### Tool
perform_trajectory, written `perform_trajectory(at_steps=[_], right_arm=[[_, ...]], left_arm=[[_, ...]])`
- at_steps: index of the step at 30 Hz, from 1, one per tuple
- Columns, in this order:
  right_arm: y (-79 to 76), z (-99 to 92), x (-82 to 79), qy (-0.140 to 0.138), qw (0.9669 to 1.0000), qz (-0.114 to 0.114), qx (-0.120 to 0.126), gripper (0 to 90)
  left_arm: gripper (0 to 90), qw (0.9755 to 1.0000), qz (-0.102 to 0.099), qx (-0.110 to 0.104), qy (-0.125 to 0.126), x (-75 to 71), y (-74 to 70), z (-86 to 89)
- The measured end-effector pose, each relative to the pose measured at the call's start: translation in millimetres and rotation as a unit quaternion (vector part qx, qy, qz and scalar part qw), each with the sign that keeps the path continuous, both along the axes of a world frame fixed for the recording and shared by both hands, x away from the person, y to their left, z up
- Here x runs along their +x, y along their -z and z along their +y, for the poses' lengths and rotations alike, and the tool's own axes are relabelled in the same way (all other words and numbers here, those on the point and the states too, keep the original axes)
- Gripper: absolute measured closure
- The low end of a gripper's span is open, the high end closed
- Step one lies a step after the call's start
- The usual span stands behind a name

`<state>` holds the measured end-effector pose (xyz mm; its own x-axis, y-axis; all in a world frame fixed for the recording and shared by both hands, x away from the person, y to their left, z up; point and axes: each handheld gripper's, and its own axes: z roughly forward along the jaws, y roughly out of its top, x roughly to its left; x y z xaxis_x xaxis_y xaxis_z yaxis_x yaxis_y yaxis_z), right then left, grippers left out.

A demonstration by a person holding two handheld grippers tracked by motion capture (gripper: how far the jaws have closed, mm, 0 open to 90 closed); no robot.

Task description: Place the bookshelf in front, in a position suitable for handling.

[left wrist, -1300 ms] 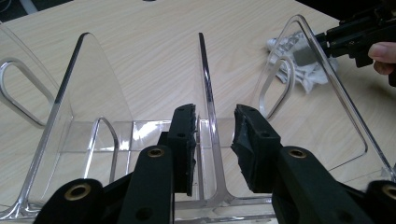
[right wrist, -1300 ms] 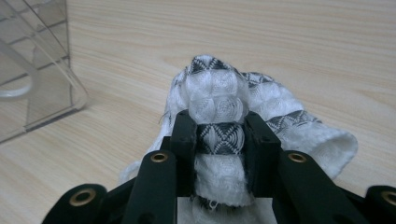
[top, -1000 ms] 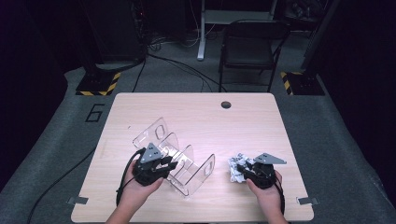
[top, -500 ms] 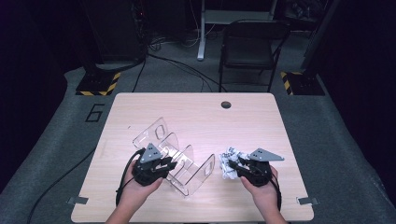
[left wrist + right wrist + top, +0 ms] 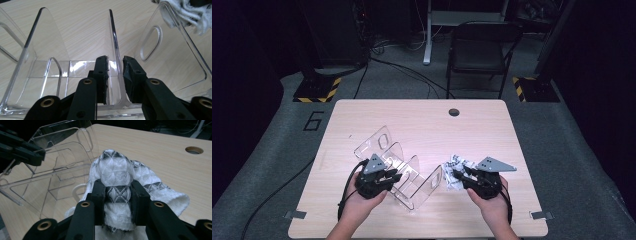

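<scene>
- A dim room with grey carpet holds a pale wooden table [image 5: 422,120]; a black chair [image 5: 479,50] stands behind it, and yellow-and-black striped blocks [image 5: 318,90] lie on the floor.
- The digit "6" [image 5: 314,120] is marked on the carpet just off the table's far left corner; no other writing can be read.
- A clear acrylic rack [image 5: 404,167] with upright dividers and oval handle cut-outs lies on the table between the two grippers.
- The left gripper [image 5: 384,177] sits at the rack's near left end. In the left gripper view its jaws straddle one clear divider [image 5: 115,62], one black jaw on each side of the pane.
- These jaws have just been closing on that divider; a narrow gap shows beside the pane, and I cannot tell whether both pads press on it yet.
- The right gripper [image 5: 462,176] sits just right of the rack, held in the person's right hand [image 5: 487,200].
- Its jaws are clamped on a bunched white cloth with a dark woven pattern [image 5: 117,185]; the cloth bulges above and to both sides of the jaws.
- The cloth hangs just in front of this gripper, close beside the rack's right end panel [image 5: 432,184] and raised off the table.
- In the right gripper view the left gripper [image 5: 22,150] shows at the upper left, beyond the rack.
</scene>
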<state>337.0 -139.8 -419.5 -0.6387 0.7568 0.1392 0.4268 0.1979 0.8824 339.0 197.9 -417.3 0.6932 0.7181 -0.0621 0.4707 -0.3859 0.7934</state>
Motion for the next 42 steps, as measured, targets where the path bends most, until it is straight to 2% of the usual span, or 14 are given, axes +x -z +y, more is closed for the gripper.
perform_trajectory(at_steps=[2,9,13,15,18,25,26,27,33,34,42], right_arm=[[-4.8,1.6,-1.4,-0.006,1.0,-0.006,0.004,69.1],[-20.5,8.5,-7.1,-0.016,0.9994,-0.026,0.014,69.0],[-26.8,13.3,-9.4,-0.028,0.9989,-0.032,0.018,68.9],[-27.4,16.6,-9.2,-0.035,0.9987,-0.03,0.02,68.9],[-27.6,22.6,-9.5,-0.041,0.9985,-0.032,0.018,68.9],[-32.1,32.7,-11.4,-0.056,0.9975,-0.038,0.02,68.9],[-32.4,34.1,-11.4,-0.06,0.9973,-0.038,0.017,68.9],[-32.3,36.5,-12.0,-0.061,0.9973,-0.036,0.018,68.9],[-28.6,46.4,-11.5,-0.074,0.9967,-0.031,0.009,68.8],[-27.2,48.5,-11.1,-0.075,0.9967,-0.03,0.01,68.8],[-21.0,63.1,-11.4,-0.093,0.9954,-0.021,-0.008,68.6]], left_arm=[[73.6,1.0,-0.005,0.002,-0.001,-0.1,0.9,-1.2],[74.1,1.0,-0.001,0.005,0.001,0.9,1.9,-3.7],[75.9,1.0,0.001,-0.003,0.0,1.8,3.2,-3.3],[76.4,1.0,-0.003,-0.002,0.002,3.2,4.0,-3.2],[76.5,1.0,0.002,-0.005,0.006,3.6,5.6,-6.1],[76.5,0.9999,-0.001,0.01,0.009,5.3,10.1,-11.2],[76.6,0.9997,-0.005,0.02,0.011,5.3,10.9,-11.9],[77.3,0.9998,-0.01,0.016,0.005,4.8,11.9,-12.7],[77.3,0.9998,-0.005,0.014,0.01,4.8,11.4,-12.0],[77.3,0.9998,-0.01,0.015,0.006,4.9,11.9,-12.4],[77.7,0.9997,0.005,0.02,0.01,5.8,10.3,-12.8]])
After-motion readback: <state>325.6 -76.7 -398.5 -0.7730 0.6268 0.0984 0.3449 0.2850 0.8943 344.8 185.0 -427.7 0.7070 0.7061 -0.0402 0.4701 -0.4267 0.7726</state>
